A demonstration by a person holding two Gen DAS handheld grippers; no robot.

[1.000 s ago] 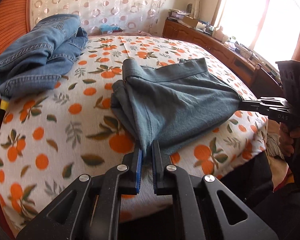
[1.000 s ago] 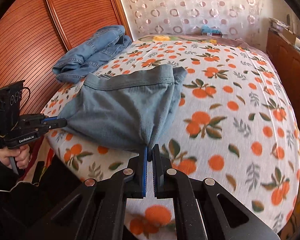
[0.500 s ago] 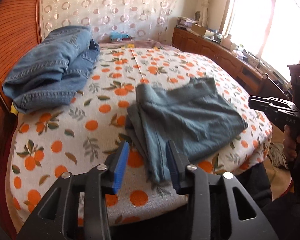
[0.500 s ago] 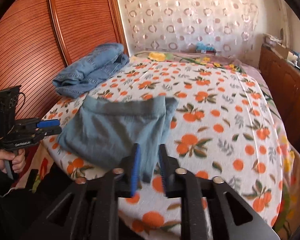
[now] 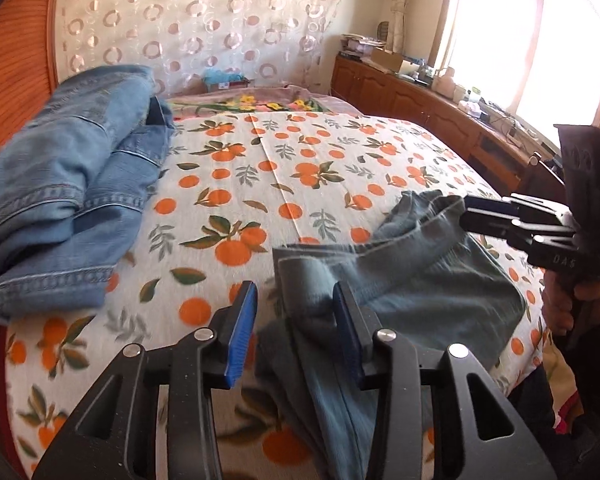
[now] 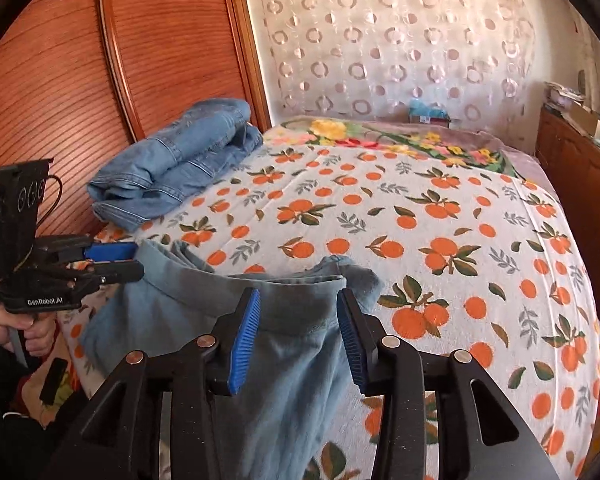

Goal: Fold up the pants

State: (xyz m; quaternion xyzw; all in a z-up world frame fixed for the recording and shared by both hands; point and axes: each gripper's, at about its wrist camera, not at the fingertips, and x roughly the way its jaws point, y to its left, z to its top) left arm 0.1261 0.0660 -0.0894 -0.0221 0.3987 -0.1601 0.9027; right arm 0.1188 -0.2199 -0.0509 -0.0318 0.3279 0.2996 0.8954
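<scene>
Orange-print bedspread [image 5: 308, 152] carries grey-blue pants [image 5: 412, 280] folded at near edge, so both reach; left gripper [image 5: 296, 320], right gripper [image 6: 298, 326] jaws parted, just adjusted, gripping nothing; folded jeans [image 5: 68, 184] parked aside

Strong daylight is being let in through the window [image 5: 540, 44], which is being blown out to white glare in the left wrist view. The bedspread [image 5: 300, 168] is being lit brightly and evenly. Straight lines are being bent by fisheye distortion, and the corners are being darkened. The blue jeans [image 5: 68, 184] are being smeared slightly by motion blur.
</scene>
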